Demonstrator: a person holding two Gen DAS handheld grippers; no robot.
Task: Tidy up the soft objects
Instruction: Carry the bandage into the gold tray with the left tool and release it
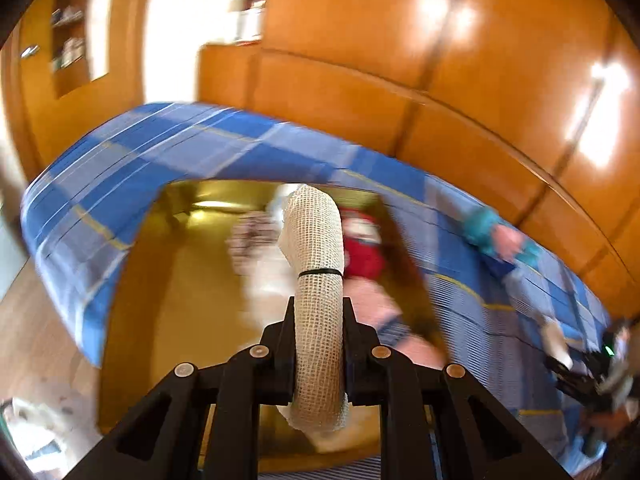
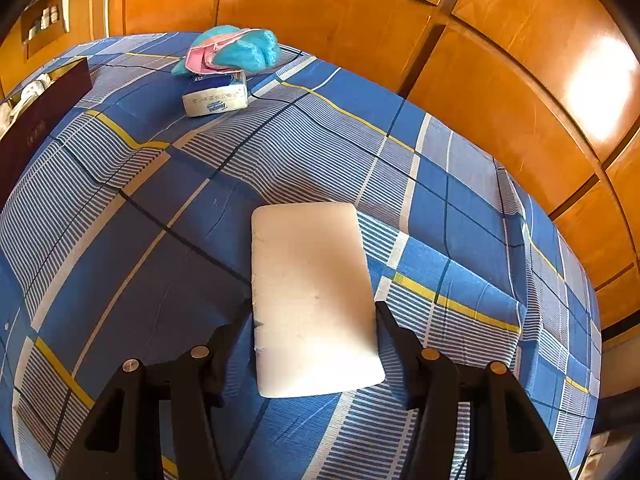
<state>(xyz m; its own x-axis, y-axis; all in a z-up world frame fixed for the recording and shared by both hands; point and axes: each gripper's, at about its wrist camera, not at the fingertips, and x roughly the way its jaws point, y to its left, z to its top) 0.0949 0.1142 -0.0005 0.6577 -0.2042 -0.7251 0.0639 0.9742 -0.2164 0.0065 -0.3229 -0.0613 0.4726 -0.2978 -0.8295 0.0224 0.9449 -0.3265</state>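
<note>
The left gripper [image 1: 318, 344] has its black fingers [image 1: 280, 344] clenched on a cream mesh-wrapped tube [image 1: 318, 240], which curves up and away between them with one thin black band around it. Beyond the tube, blurred, is an open box [image 1: 168, 280] with a gold lining; inside lie several soft things, among them one red piece [image 1: 362, 256] and pale or patterned ones too smeared to count.

The right gripper [image 2: 316, 320] has its fingers [image 2: 390, 328] set at either long side of one white foam block [image 2: 314, 300]. The right finger looks to meet the block's edge, but I cannot tell whether the fingers are pressing it or merely beside it. The block is a flat rectangle with rounded corners, lying near the middle of the counter.

The counter is covered by a blue plaid cloth [image 2: 168, 216] with white stripes and yellow lines. Near its far edge sits one white tissue pack [image 2: 216, 100] with blue print, and touching it from behind, one heap of teal and pink fabric [image 2: 236, 50]. At the left edge stands the box's dark maroon wall [image 2: 36, 120].

Glossy orange wood panels [image 2: 500, 80] line the room behind, with bright reflections, and a recessed shelf [image 1: 70, 36] shows at far left.
</note>
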